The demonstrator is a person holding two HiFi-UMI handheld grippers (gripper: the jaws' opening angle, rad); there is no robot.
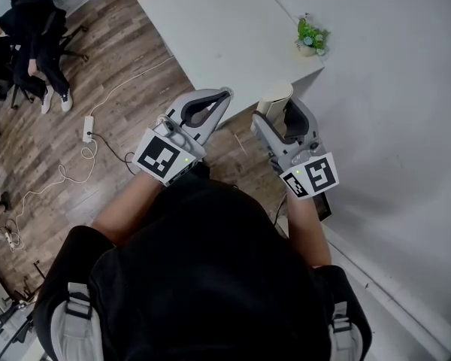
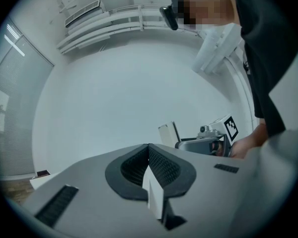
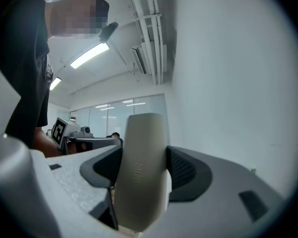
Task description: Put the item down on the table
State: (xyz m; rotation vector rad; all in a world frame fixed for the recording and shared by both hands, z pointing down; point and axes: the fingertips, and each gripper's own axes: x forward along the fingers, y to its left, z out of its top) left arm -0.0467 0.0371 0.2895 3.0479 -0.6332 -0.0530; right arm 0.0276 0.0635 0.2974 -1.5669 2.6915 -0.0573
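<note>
The item is a beige rounded case (image 1: 274, 96) printed "MINI", standing upright between the jaws of my right gripper (image 1: 278, 113), which is shut on it. In the right gripper view the case (image 3: 141, 177) fills the gap of the right gripper (image 3: 141, 168) and points up at the ceiling. It hangs in the air just off the near corner of the white table (image 1: 218, 28). My left gripper (image 1: 222, 95) is held beside it to the left, jaws shut with nothing in them (image 2: 149, 151). The left gripper view also catches the right gripper (image 2: 208, 144) and the case (image 2: 167, 133).
A small potted plant (image 1: 312, 37) stands at the table's right edge against the white wall (image 1: 406, 111). A power strip with white cable (image 1: 88, 128) lies on the wooden floor at left. Seated people (image 1: 30, 36) are at the far upper left.
</note>
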